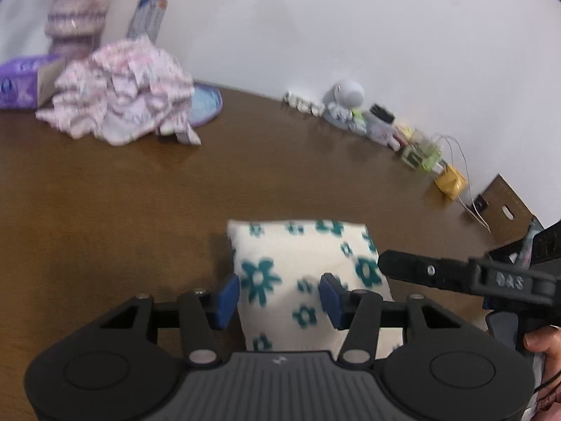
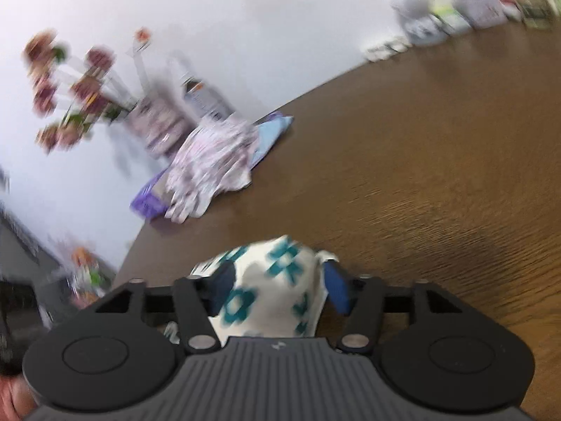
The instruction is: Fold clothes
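Observation:
A folded white cloth with teal flowers [image 1: 301, 273] lies on the brown table [image 1: 140, 210]. My left gripper [image 1: 279, 300] hovers over its near part. The blue pads stand apart, one at the cloth's left edge and one over its middle, with no pinch showing. A black finger [image 1: 420, 270] of my right gripper reaches in from the right, at the cloth's right edge. In the right wrist view the same cloth [image 2: 273, 291] bulges up between the pads of my right gripper [image 2: 278, 286], which stand wide. The right pad looks just clear of the fabric.
A crumpled pink patterned garment [image 1: 122, 98] lies at the far left, over a purple box [image 1: 17, 84] and a blue item [image 1: 208, 101]. Small trinkets [image 1: 350, 105], a yellow object [image 1: 450, 182] and cardboard [image 1: 505, 207] line the wall. Artificial flowers [image 2: 70, 87] stand behind the pile.

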